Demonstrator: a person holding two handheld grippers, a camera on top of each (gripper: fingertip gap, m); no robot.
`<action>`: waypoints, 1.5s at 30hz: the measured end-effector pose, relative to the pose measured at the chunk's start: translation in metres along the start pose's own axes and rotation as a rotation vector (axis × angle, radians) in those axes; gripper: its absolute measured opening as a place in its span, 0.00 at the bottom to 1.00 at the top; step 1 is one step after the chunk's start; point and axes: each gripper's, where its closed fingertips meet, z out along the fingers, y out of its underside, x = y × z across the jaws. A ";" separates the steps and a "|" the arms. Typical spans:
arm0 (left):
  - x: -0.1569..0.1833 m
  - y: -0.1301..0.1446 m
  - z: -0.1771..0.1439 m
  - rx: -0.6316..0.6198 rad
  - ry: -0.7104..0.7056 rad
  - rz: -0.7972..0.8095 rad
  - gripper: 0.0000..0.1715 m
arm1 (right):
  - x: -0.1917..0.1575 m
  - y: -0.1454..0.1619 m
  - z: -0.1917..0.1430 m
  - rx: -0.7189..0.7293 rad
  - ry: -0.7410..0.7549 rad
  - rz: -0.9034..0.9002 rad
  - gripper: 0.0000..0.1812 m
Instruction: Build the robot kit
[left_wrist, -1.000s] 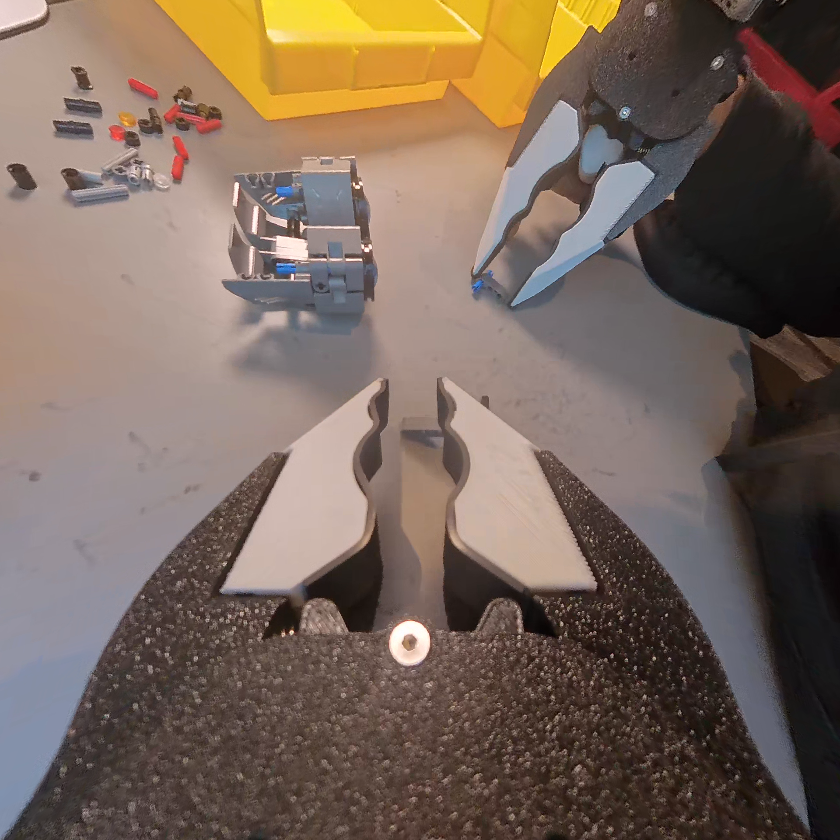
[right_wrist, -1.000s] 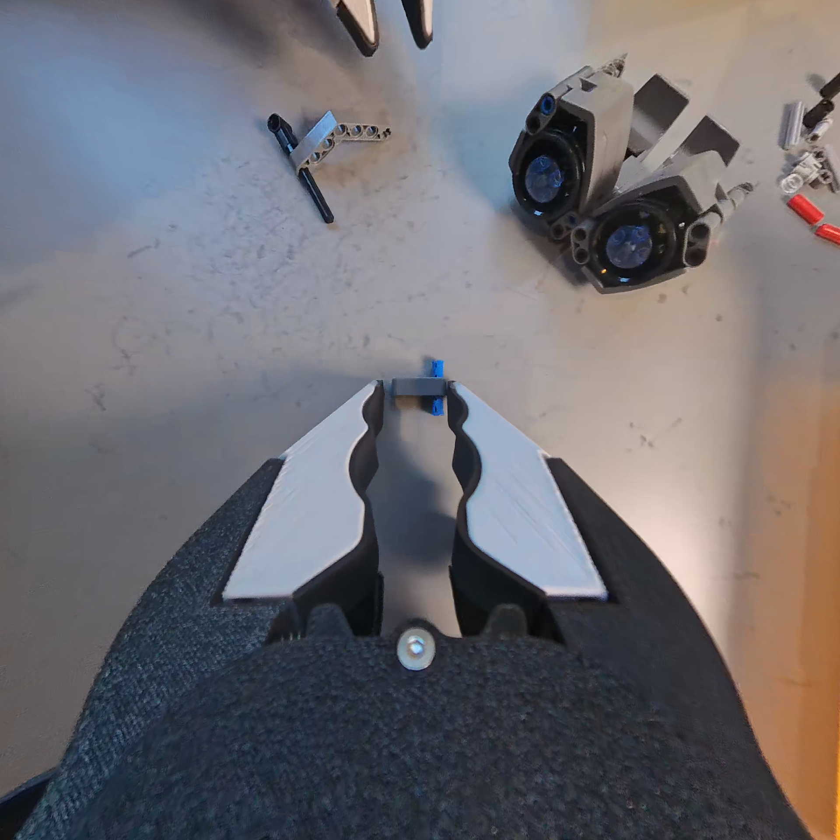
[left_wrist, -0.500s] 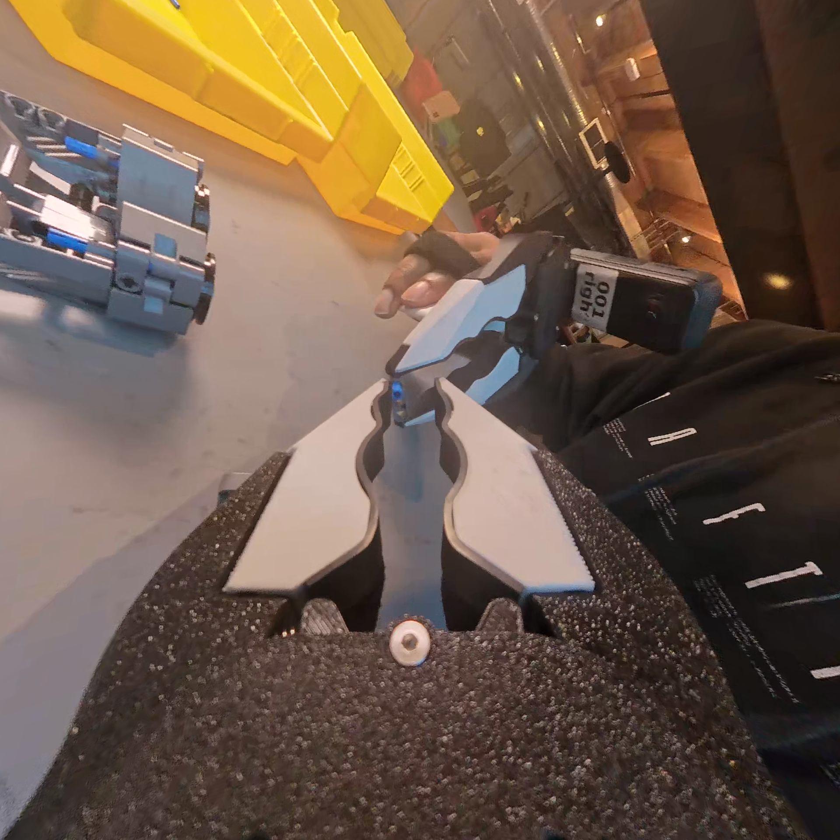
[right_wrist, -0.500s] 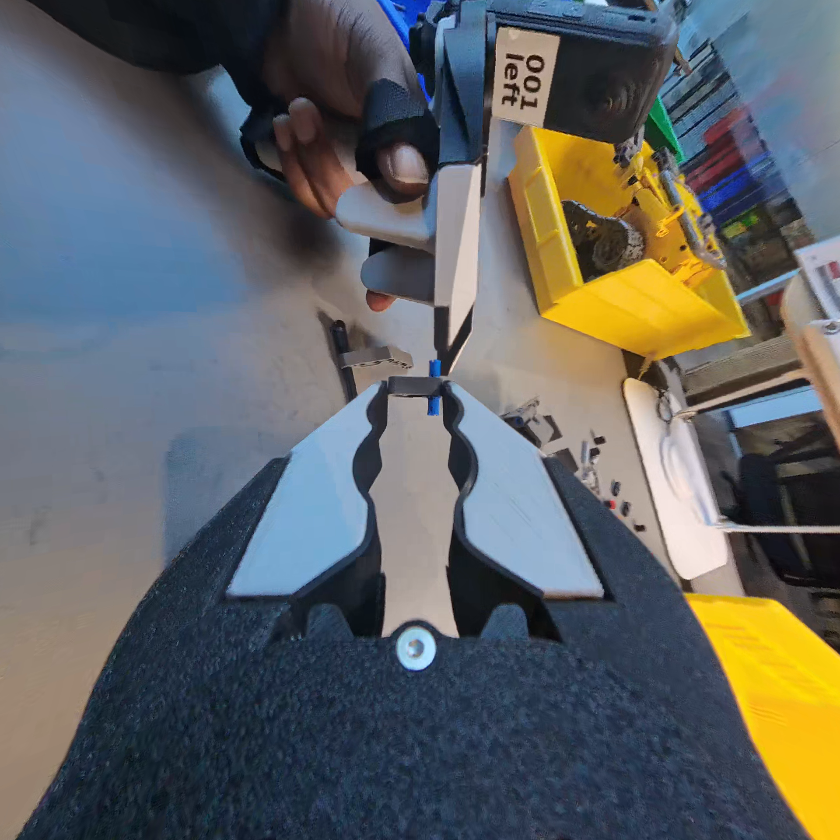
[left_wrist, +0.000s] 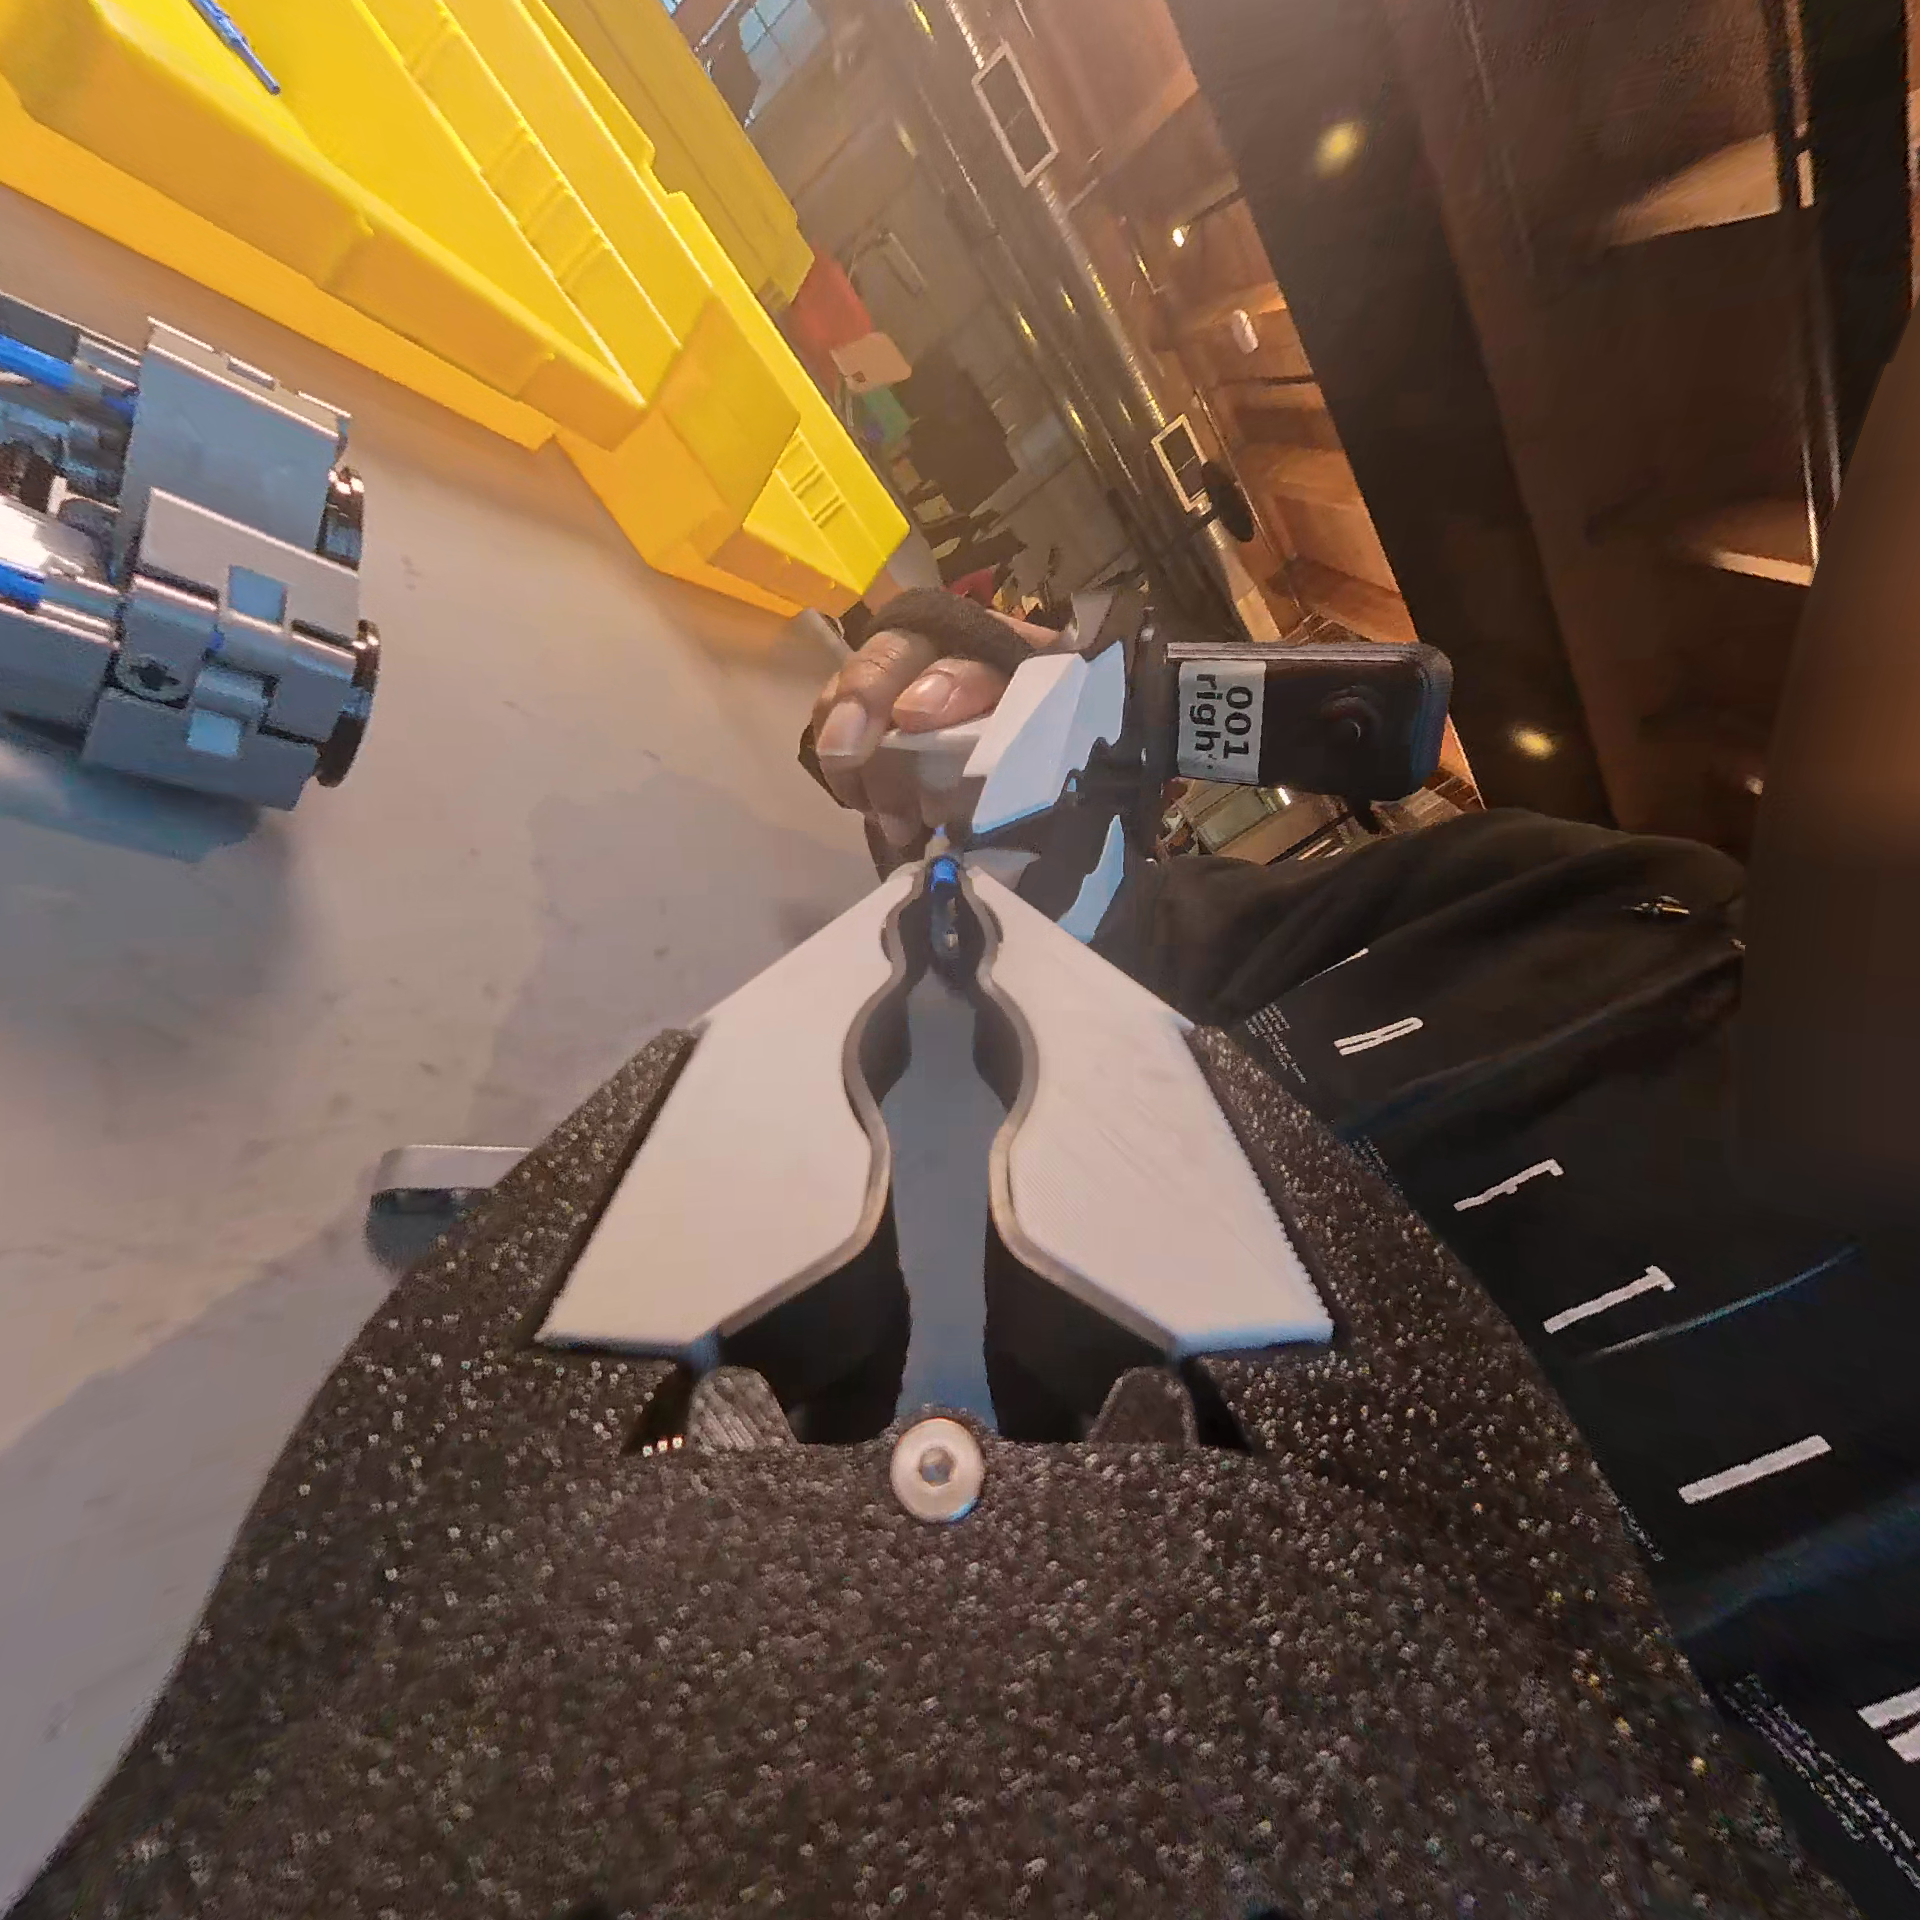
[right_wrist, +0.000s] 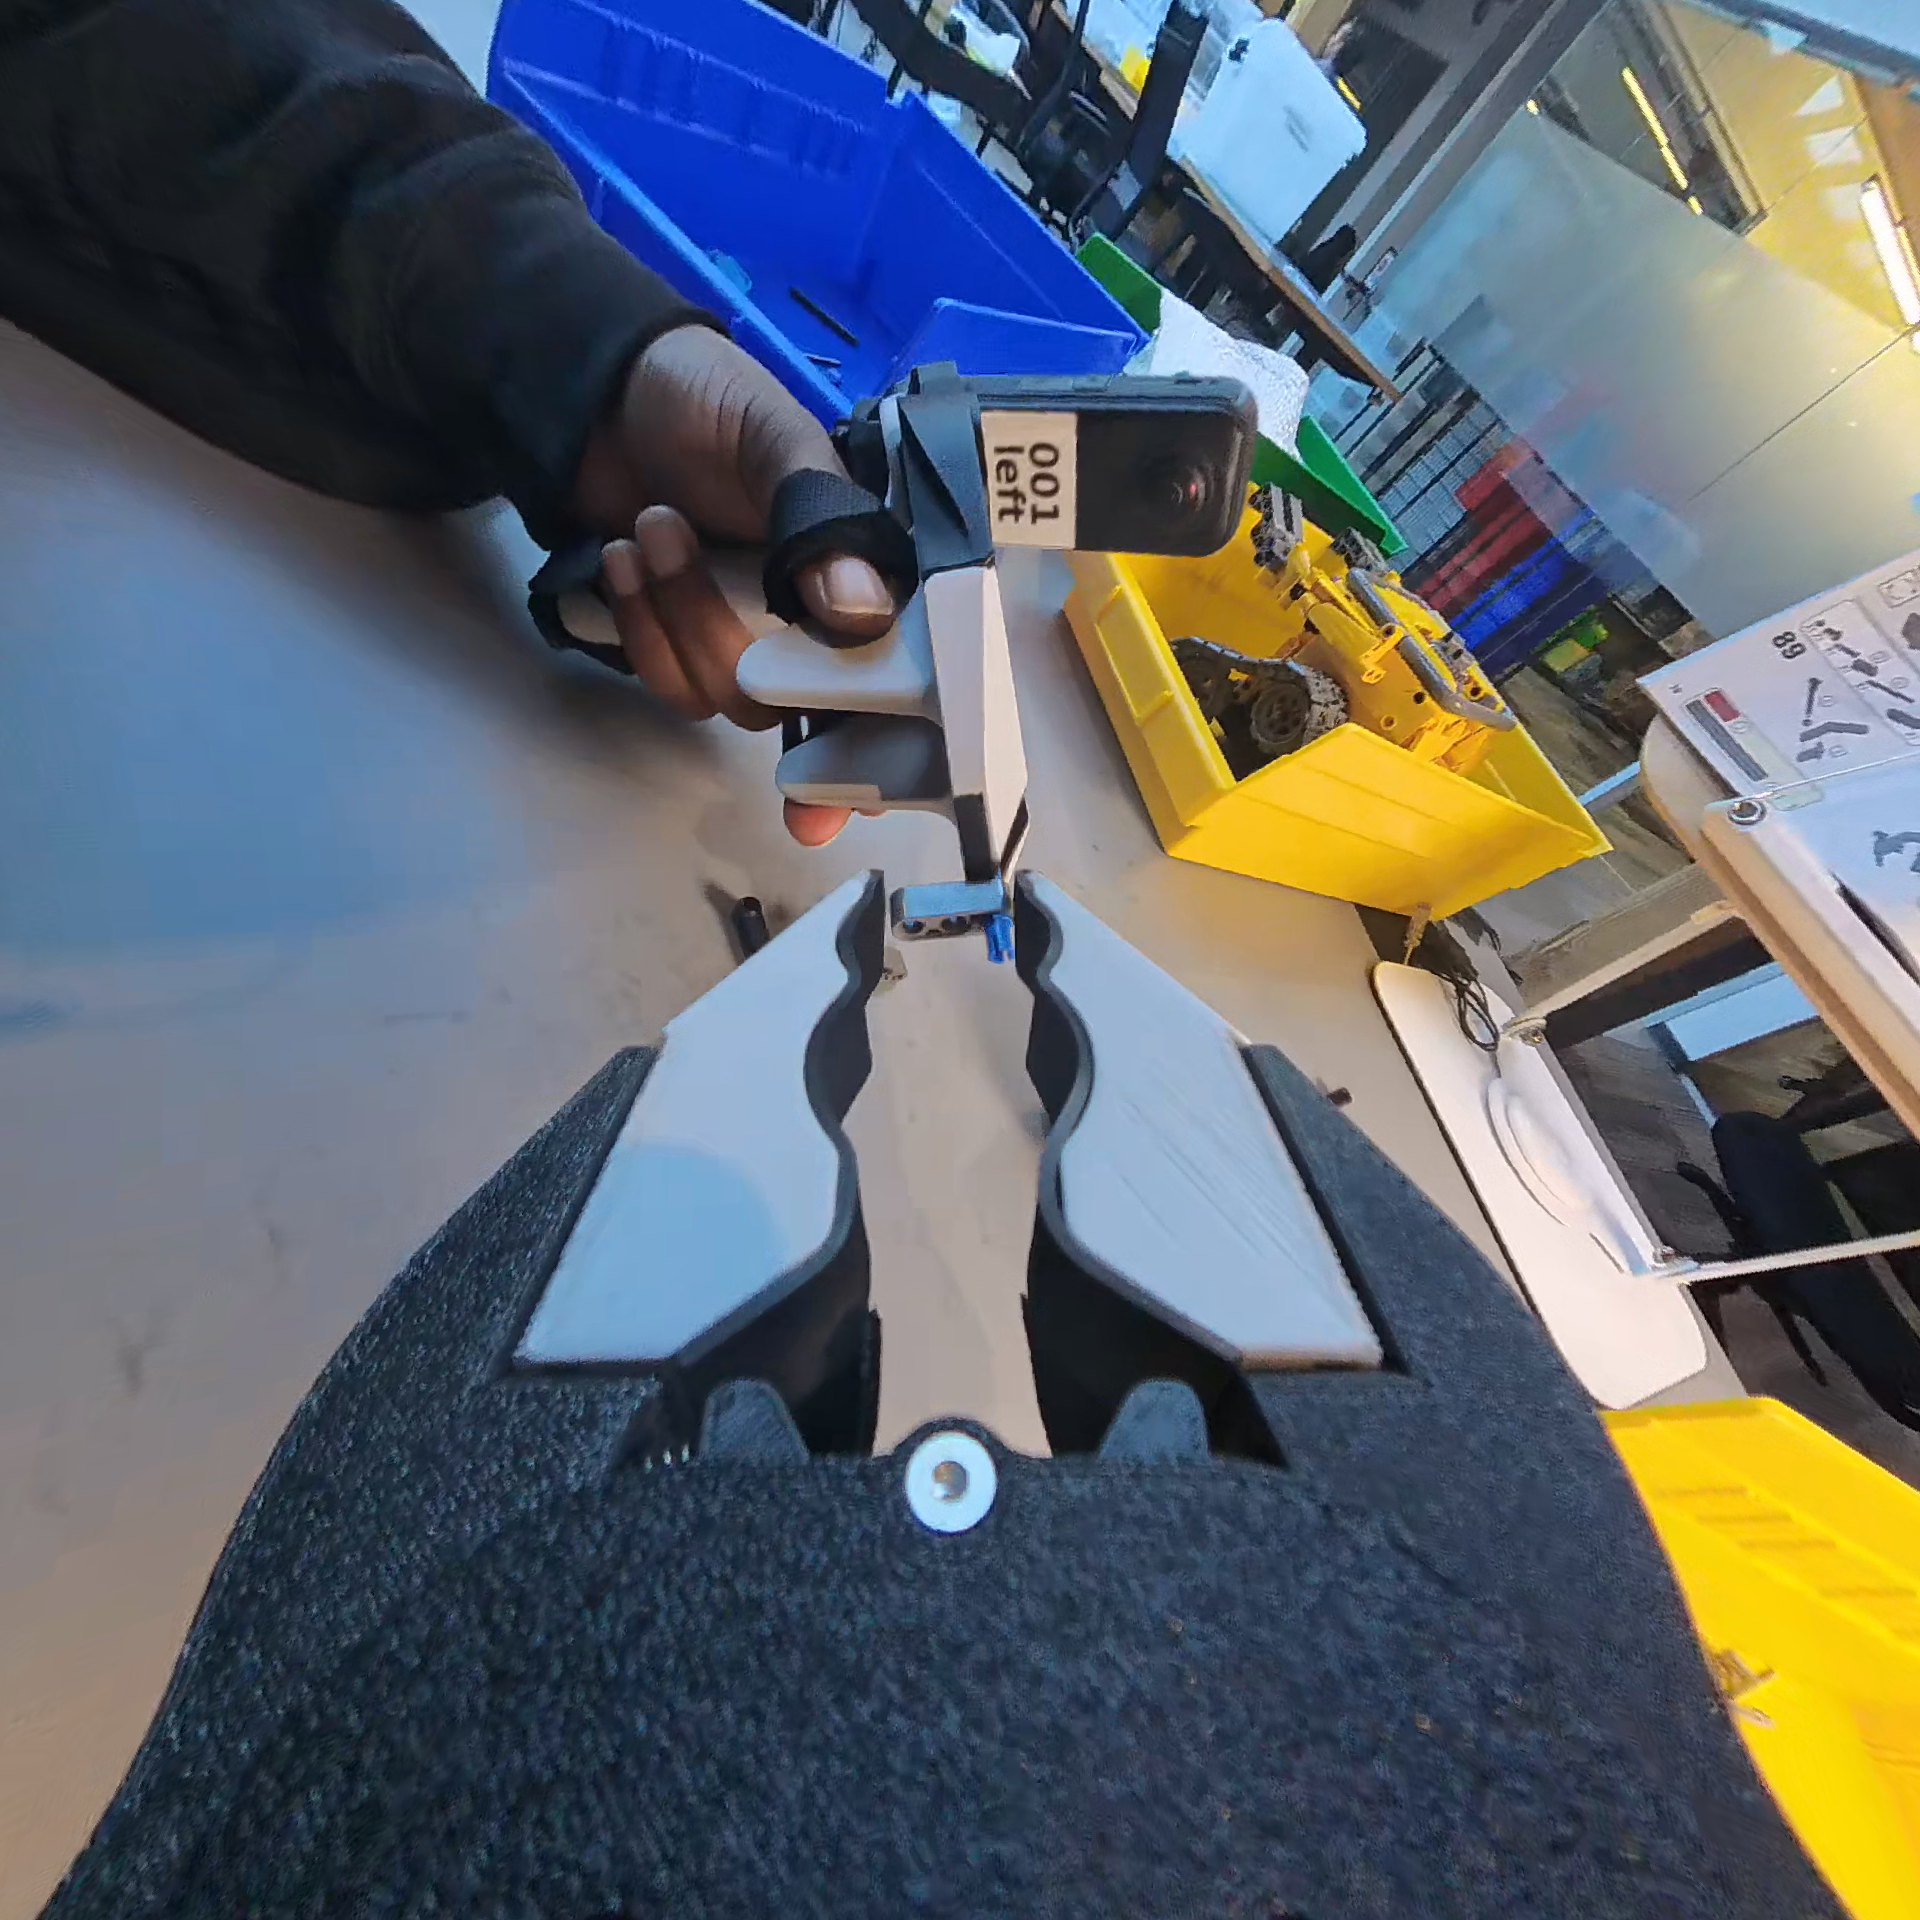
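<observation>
Left tool (left_wrist: 940, 902): fingers clenched on a small grey beam (right_wrist: 948, 910) with a blue pin (right_wrist: 998, 938) at one end, held clear above the bench (right_wrist: 260, 935). In the right wrist view this tool (right_wrist: 987, 862) comes down from above, nipping the beam's end by the pin.

Right tool (right_wrist: 948, 914): fingers parted, one on each side of the beam and just beside it; contact cannot be told.

A hand (right_wrist: 717, 561) in a black sleeve grips the left tool; another hand (left_wrist: 904, 707) grips the right.

On the bench, outward:
- grey brick-built assembly (left_wrist: 197, 613), with blue pins, to the left;
- black axle (right_wrist: 746, 920), partly hidden;
- yellow bin (right_wrist: 1340, 821), holding a yellow-and-black tracked model (right_wrist: 1340, 675);
- further yellow bins (left_wrist: 499, 260), contents hidden;
- blue bin (right_wrist: 810, 208), a few small dark bits inside.
</observation>
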 end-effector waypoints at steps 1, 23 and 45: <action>0.001 0.000 0.001 0.004 0.003 0.001 0.02 | 0.001 -0.001 0.000 0.004 0.007 0.000 0.13; 0.002 0.003 0.003 -0.007 0.034 -0.053 0.02 | -0.004 0.002 -0.001 0.008 -0.040 -0.002 0.13; -0.027 0.003 -0.042 -0.238 -0.425 0.325 0.15 | 0.018 0.023 -0.014 -0.026 -0.009 0.127 0.13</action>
